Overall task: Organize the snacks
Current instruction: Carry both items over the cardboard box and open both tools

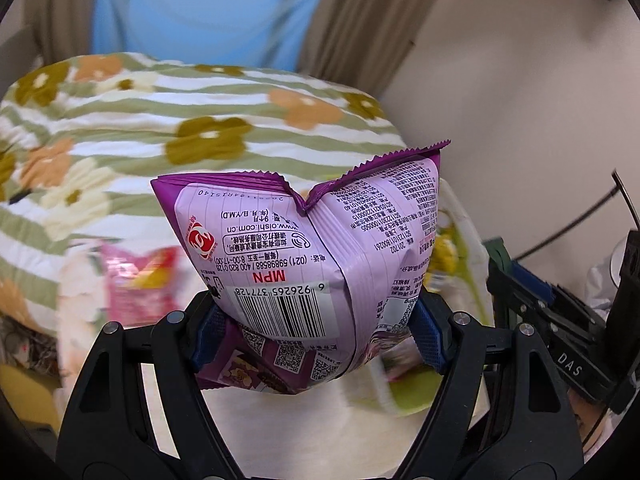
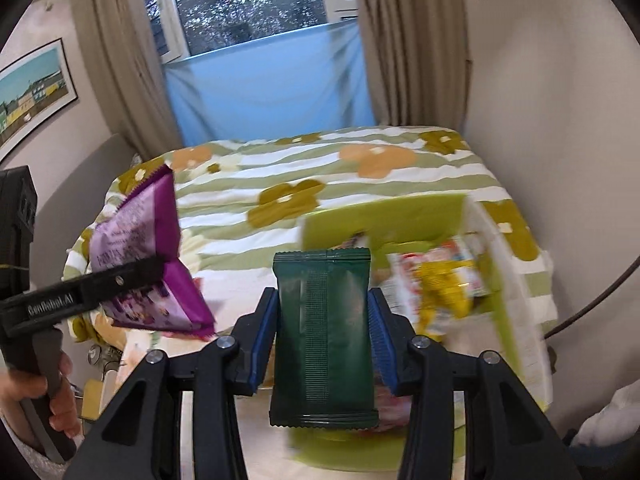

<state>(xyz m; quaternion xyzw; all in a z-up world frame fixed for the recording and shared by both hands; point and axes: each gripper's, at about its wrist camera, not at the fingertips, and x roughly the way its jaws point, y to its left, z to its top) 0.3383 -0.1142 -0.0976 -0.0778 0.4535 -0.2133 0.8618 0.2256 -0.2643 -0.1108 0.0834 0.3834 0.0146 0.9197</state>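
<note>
Above floral bed (image 2: 360, 200), left tool (image 1: 320, 320) gripping purple bag (image 1: 304, 240), right tool (image 2: 324, 340) green packet (image 2: 324, 340).

Pale cream table (image 2: 256, 432) in foreground, blurred. Lime-green open box (image 2: 400, 216) on it, red-and-yellow snack packets (image 2: 444, 280) inside. Behind: bed with green-striped floral quilt (image 2: 320, 168); pink snack bag (image 1: 136, 280) near table's left edge.

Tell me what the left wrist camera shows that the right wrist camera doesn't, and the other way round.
Only the left wrist view shows the purple snack bag's barcode and a blurred pink packet. Only the right wrist view shows the dark green packet clamped in the right gripper, the window and the framed picture. Both show the purple bag gripped by the left gripper, the floral bedspread and the green bin.
</note>
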